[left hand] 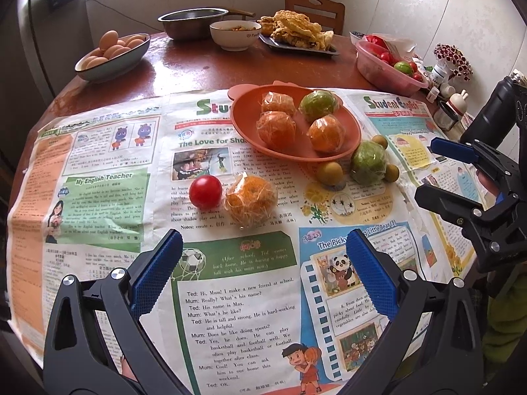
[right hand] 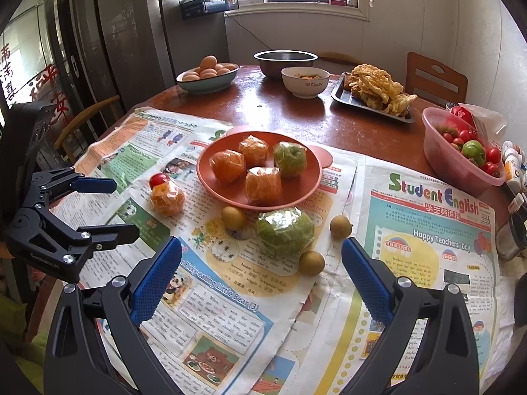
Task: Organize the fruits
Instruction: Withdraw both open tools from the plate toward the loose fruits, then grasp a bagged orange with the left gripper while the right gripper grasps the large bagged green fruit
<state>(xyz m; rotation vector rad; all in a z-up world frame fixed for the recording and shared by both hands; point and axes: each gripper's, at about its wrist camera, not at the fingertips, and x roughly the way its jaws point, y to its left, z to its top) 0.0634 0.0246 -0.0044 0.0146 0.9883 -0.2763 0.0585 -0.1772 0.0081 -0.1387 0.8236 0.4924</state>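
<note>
An orange plate (left hand: pixel 243 121) (right hand: pixel 210 184) on the newspaper holds three plastic-wrapped oranges and one wrapped green fruit (right hand: pixel 290 158). Loose on the paper lie a wrapped orange (left hand: pixel 251 199) (right hand: pixel 167 199), a red tomato (left hand: pixel 206 192) (right hand: pixel 158 179), a bigger wrapped green fruit (left hand: pixel 368 163) (right hand: pixel 285 230) and three small tan round fruits (left hand: pixel 329 172) (right hand: pixel 311 262). My left gripper (left hand: pixel 265 247) (right hand: pixel 118 209) is open and empty, just short of the loose orange. My right gripper (right hand: pixel 262 253) (left hand: pixel 431 172) is open and empty in front of the big green fruit.
At the back of the round brown table stand a bowl of eggs (left hand: pixel 112 52), a steel bowl (left hand: pixel 192 21), a white bowl (left hand: pixel 235 34) and a tray of fried food (left hand: pixel 296 33). A pink basin of tomatoes (right hand: pixel 461 151) and small bottles (right hand: pixel 513 171) crowd the right edge.
</note>
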